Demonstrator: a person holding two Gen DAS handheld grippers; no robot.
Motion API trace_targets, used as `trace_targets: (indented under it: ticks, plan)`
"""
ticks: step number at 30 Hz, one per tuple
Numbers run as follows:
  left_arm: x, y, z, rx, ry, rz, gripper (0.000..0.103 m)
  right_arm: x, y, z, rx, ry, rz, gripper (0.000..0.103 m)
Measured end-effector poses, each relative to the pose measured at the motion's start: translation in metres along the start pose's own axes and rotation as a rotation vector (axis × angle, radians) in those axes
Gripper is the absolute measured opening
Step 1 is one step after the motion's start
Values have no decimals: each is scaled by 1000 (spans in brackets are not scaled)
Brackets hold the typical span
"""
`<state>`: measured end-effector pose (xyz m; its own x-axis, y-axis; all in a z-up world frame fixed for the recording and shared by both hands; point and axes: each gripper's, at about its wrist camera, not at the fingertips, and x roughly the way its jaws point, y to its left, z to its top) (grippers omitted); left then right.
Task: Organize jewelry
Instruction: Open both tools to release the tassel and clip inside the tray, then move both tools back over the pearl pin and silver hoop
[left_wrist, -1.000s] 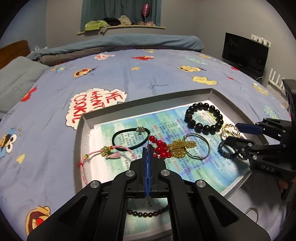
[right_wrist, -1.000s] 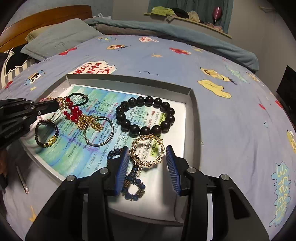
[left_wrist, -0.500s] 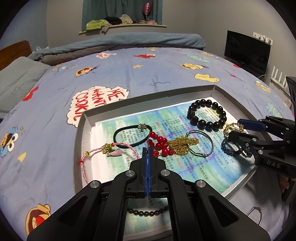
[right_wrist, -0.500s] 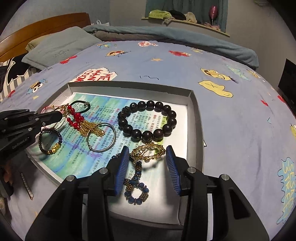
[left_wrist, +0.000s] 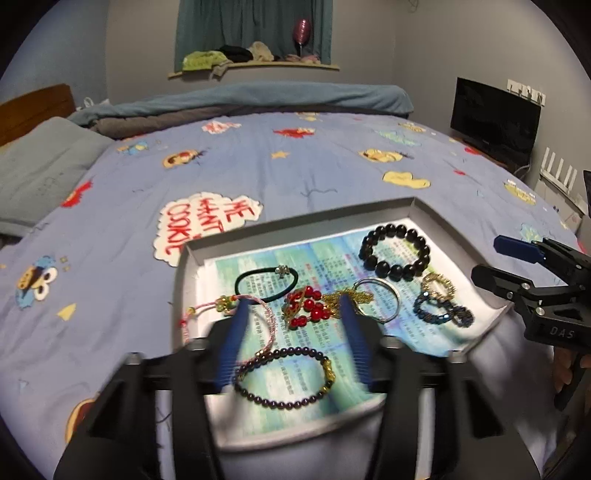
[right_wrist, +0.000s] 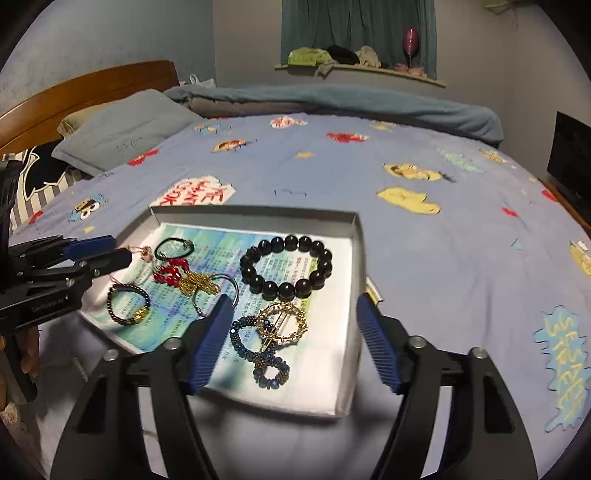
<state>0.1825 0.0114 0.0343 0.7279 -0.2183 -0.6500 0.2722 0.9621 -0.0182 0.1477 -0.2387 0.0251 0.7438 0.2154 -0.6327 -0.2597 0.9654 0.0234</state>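
You had both tools spread and empty, left tool (left_wrist: 291, 334) over the red bead piece (left_wrist: 306, 307) beside the tray's (right_wrist: 255, 213) black bead bracelet (right_wrist: 286, 267); a single-strand pinch looked wisest.

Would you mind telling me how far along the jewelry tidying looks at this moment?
Done: most pieces sit in the tray, including the black bead bracelet and the dark bracelet with gold beads.
In hand: nothing; the left gripper and right gripper are both open and empty.
Left: the gold ring clip overlaps the blue beaded piece, and the red beads tangle with a gold chain.
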Motion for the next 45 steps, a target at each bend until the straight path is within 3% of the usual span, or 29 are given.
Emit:
trace_targets:
  ticks: [3,8,14,19,26,32,45]
  plan:
    - [-20,-1,-1,-7,-1,11,78,-21,-2,0,6,-23,6,91]
    - [-54,-1,-11,4,-2,50,90,-52,-1,-8,-16,-36,-7,97]
    - [-92,3,-25,-20,-23,75,94,-84,5,-25,-41,-46,-24,97]
    - [-109,1,-48,-32,-30,108,94,-92,17,-45,-14,-39,18,97]
    - [-99,3,-82,-101,-12,83,94,-75,33,-70,9,-9,39,97]
    - [-79,-1,-102,-65,25,109,95,-61,41,-84,-22,8,31,97]
    - [-48,-10,-115,-61,74,-2,95,-47,57,-99,-113,11,64,97]
